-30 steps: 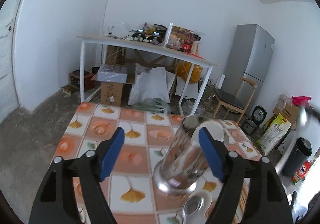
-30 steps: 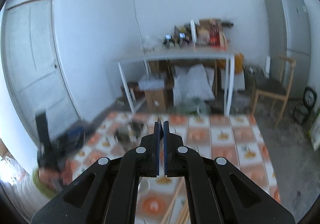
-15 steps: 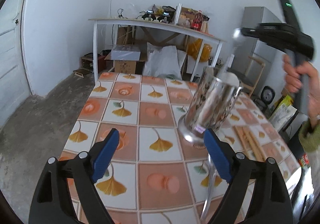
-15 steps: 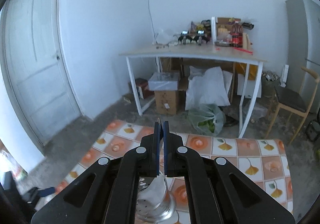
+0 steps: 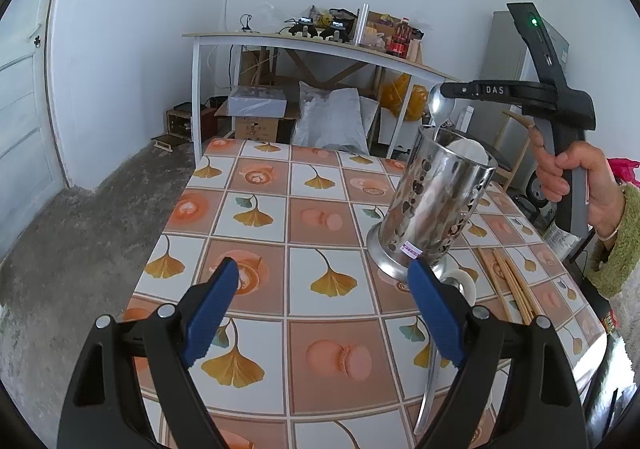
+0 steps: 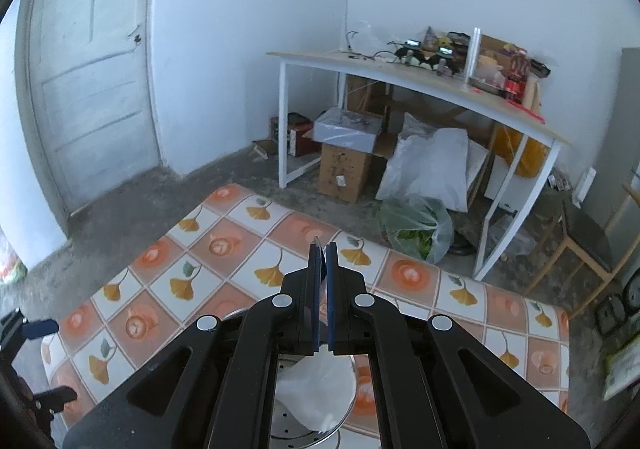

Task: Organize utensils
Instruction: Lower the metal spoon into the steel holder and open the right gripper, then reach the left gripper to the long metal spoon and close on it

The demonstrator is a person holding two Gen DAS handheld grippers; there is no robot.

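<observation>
My right gripper [image 5: 442, 89], clenched on a metal spoon [image 5: 438, 109], has swung over the perforated steel utensil holder [image 5: 434, 205] on the table [image 5: 328, 357]; left gripper [image 5: 324, 305] just released, empty. Drop looks next.

Soft even daylight, cool bluish cast, faint shadows, mirror glare on the steel holder [image 5: 434, 205], strong fisheye bending with black corners, slight blur in the right wrist view
</observation>
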